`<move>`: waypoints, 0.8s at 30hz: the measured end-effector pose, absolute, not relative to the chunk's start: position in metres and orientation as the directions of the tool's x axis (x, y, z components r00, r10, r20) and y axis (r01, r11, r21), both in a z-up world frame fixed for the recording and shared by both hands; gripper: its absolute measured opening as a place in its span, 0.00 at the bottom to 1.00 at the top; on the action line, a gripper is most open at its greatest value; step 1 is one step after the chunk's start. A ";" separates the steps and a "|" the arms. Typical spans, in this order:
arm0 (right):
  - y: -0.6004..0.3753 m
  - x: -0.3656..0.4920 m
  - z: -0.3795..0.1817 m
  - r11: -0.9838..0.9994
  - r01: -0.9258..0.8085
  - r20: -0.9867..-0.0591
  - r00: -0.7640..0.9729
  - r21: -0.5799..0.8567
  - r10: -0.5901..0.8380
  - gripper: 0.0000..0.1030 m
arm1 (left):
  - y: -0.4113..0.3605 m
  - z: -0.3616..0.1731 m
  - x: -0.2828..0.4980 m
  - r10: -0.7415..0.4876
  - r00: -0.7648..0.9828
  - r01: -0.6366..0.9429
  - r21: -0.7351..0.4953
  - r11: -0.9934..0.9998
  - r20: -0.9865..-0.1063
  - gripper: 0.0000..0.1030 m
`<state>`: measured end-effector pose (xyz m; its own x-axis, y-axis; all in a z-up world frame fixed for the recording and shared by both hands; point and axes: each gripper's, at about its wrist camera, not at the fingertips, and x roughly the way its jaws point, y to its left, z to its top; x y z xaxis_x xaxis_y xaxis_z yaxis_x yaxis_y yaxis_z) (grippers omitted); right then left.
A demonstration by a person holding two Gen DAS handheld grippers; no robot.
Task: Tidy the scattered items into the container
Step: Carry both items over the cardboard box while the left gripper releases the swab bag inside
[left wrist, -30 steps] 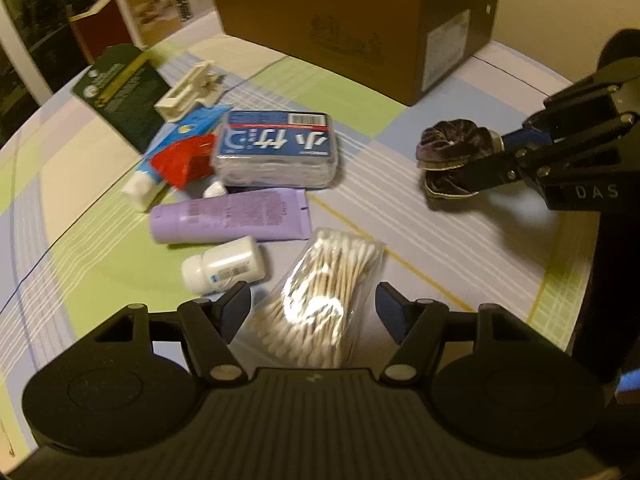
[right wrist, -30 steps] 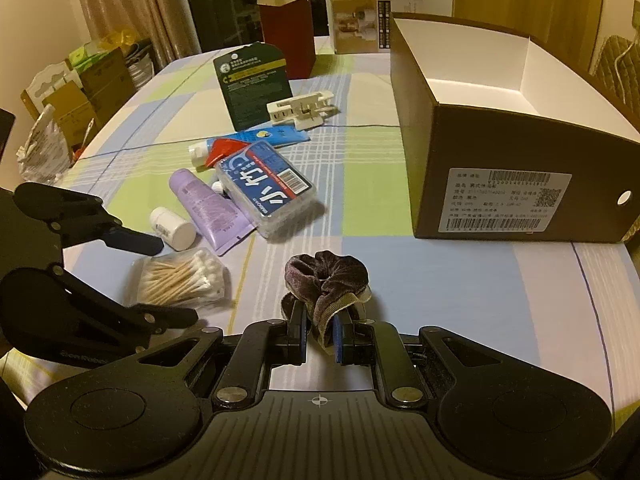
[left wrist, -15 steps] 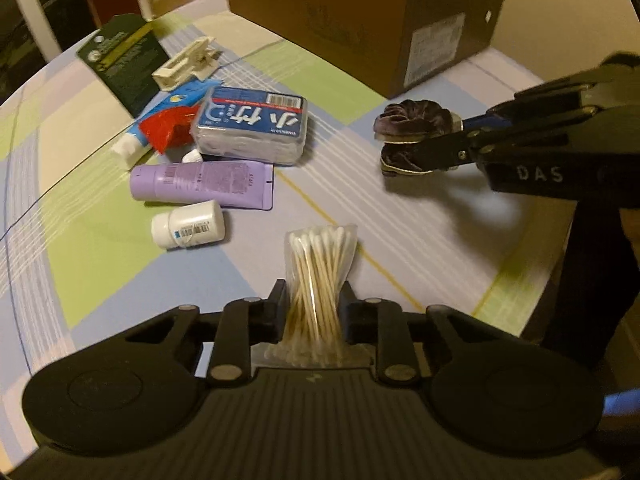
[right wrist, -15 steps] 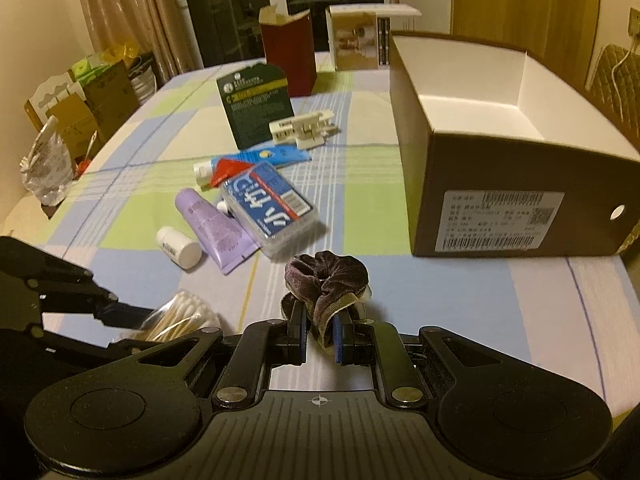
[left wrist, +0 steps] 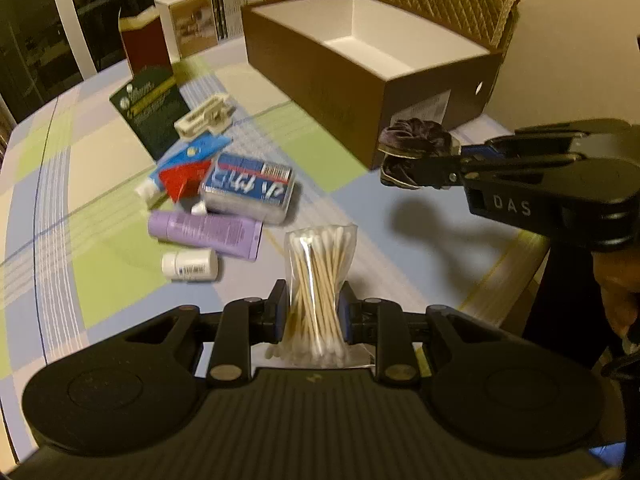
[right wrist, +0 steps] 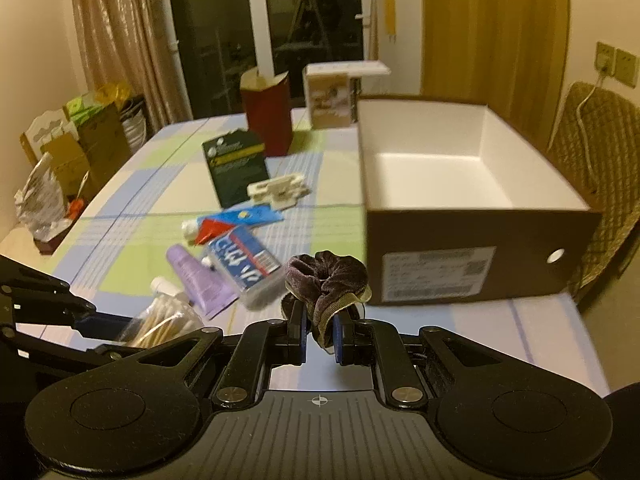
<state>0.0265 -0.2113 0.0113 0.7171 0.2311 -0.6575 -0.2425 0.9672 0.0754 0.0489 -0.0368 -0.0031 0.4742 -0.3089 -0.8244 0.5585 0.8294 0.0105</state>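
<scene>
The left gripper [left wrist: 312,314] pinches a clear bag of cotton swabs [left wrist: 318,276] at its waist and holds it above the checked tablecloth [left wrist: 100,248]. The right gripper [right wrist: 320,330] clamps a dark velvet scrunchie [right wrist: 326,276], in the air just in front of the brown cardboard box [right wrist: 472,272], whose white interior is open. On the cloth lie a lavender tube [left wrist: 204,232], a small white bottle [left wrist: 190,266], a blue-labelled clear case [left wrist: 248,188], a toothpaste tube [left wrist: 184,170], a white plastic clip [left wrist: 204,116] and a dark green packet [left wrist: 154,116].
</scene>
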 end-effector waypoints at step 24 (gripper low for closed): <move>-0.311 0.112 0.073 0.996 -0.092 -0.526 0.847 -0.013 0.071 0.15 | -0.148 0.071 0.128 -0.446 0.568 0.612 -0.008 0.791 -0.692 0.21</move>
<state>0.1123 -0.3110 0.0726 0.8473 0.0709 -0.5264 -0.0917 0.9957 -0.0135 0.1283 -0.1476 0.0714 0.5679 -0.4462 -0.6917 0.6115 0.7912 -0.0083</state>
